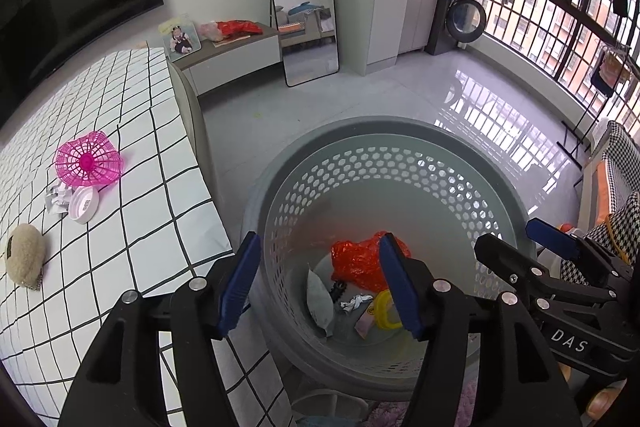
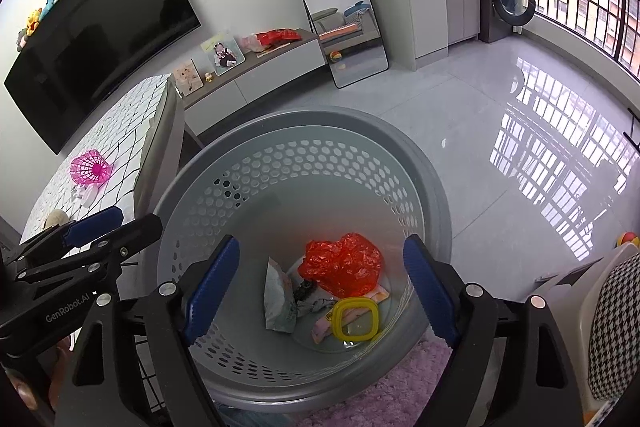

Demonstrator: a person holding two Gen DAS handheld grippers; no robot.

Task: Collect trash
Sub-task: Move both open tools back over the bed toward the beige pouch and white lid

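Note:
A grey perforated basket (image 1: 400,163) (image 2: 304,163) stands on the floor beside the checked table. Inside lie a red plastic bag (image 1: 356,259) (image 2: 344,263), a yellow ring (image 2: 356,319), a pale pouch (image 2: 278,301) and small scraps. My left gripper (image 1: 320,279) is open and empty over the basket's left rim. My right gripper (image 2: 324,287) is open and empty above the basket's inside. On the table lie a pink mesh cup (image 1: 88,161) (image 2: 90,167), a white lid (image 1: 84,203), crumpled paper (image 1: 56,197) and a beige sponge (image 1: 24,253).
The checked table (image 1: 140,187) is at the left with its edge next to the basket. A low cabinet (image 1: 236,55), a mirror (image 1: 308,27) and a washing machine (image 1: 460,15) stand at the back. A houndstooth chair (image 2: 616,315) is at the right. A pink rug (image 2: 400,387) lies under the basket.

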